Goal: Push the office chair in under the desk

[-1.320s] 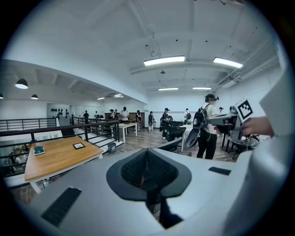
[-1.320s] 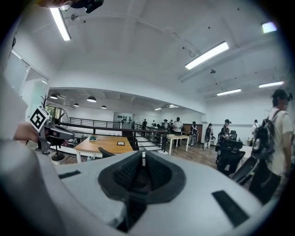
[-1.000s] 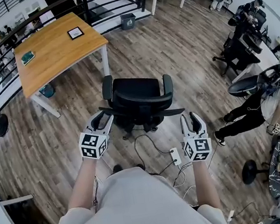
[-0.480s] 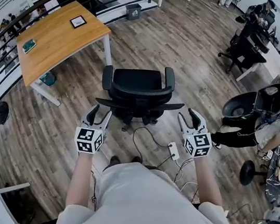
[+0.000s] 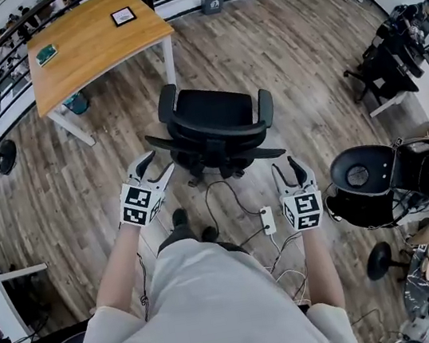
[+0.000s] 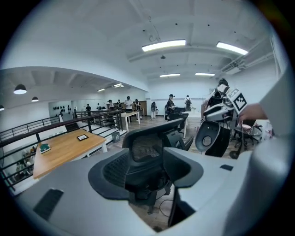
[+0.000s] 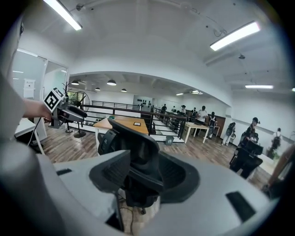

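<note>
head view looks steeply down on the black office chair (image 5: pixel 219 121), which stands on the wood floor (image 5: pixel 81 196) with its backrest toward the person and its seat turned toward the wooden counter (image 5: pixel 98 48). the chair sits out in the open near the counter's white corner leg, none of it under the top. the left gripper (image 5: pixel 157 164) is held just beside the left end of the backrest and the right gripper (image 5: pixel 286 166) just beside the right end, neither one touching it as far as this view tells. left gripper view shows the left gripper (image 6: pixel 147 174) released: its jaws have just been opening, and the mesh backrest (image 6: pixel 145 147) shows in the gap between them with the pads pressing on nothing. right gripper view shows the same of the right gripper (image 7: pixel 143 177): jaws just opened and standing apart, the chair's back (image 7: pixel 133 143) seen in the gap, not clamped. a small dark frame (image 5: pixel 124 15) and a green thing (image 5: pixel 47 54) lie on the counter. a white power strip (image 5: pixel 267 219) with cables lies on the floor between the chair and the person.
</note>
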### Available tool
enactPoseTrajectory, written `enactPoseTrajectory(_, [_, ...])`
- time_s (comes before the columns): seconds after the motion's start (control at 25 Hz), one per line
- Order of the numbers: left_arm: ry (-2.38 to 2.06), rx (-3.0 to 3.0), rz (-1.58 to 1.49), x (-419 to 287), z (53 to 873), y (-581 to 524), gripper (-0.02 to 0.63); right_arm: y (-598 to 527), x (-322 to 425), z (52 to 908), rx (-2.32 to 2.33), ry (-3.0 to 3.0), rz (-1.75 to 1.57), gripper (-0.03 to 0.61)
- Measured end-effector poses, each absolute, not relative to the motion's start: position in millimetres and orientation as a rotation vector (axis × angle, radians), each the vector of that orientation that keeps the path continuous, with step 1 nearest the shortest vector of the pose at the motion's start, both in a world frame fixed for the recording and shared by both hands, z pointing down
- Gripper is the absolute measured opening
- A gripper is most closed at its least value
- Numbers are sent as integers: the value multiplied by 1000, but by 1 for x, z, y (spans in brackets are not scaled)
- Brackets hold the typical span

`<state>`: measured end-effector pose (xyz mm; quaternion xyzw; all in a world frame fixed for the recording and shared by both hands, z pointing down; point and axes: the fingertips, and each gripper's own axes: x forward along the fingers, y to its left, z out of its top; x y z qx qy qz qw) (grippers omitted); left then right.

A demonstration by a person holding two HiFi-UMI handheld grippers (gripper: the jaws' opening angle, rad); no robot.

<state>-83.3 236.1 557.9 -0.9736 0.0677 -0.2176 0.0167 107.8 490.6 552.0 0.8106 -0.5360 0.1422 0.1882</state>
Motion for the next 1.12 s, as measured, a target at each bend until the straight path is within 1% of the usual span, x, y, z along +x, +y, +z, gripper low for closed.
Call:
enactPoseTrajectory(0.24, [128,-2887,-784,-68,575,219,222,473,115,577,2106,-1522,472,176])
enactPoseTrajectory(0.56, [-87,-2604,-983,-47,633,188,240,445,120,629,1817,-1475,536,176])
enactPoseTrajectory(0.84, [-320,-2153,-1105,-30,692,164,276,436,140,677,1487,-1378,532,186])
enactPoseTrajectory(0.96, [-391,-1982,-1134,-23,714,150,278,429,144,701,1330,-1341,517,195])
enactPoseTrajectory(1.12, [-456,-1906,-1144,-13,734,140,270,420,155,730,1198,-1290,496,198])
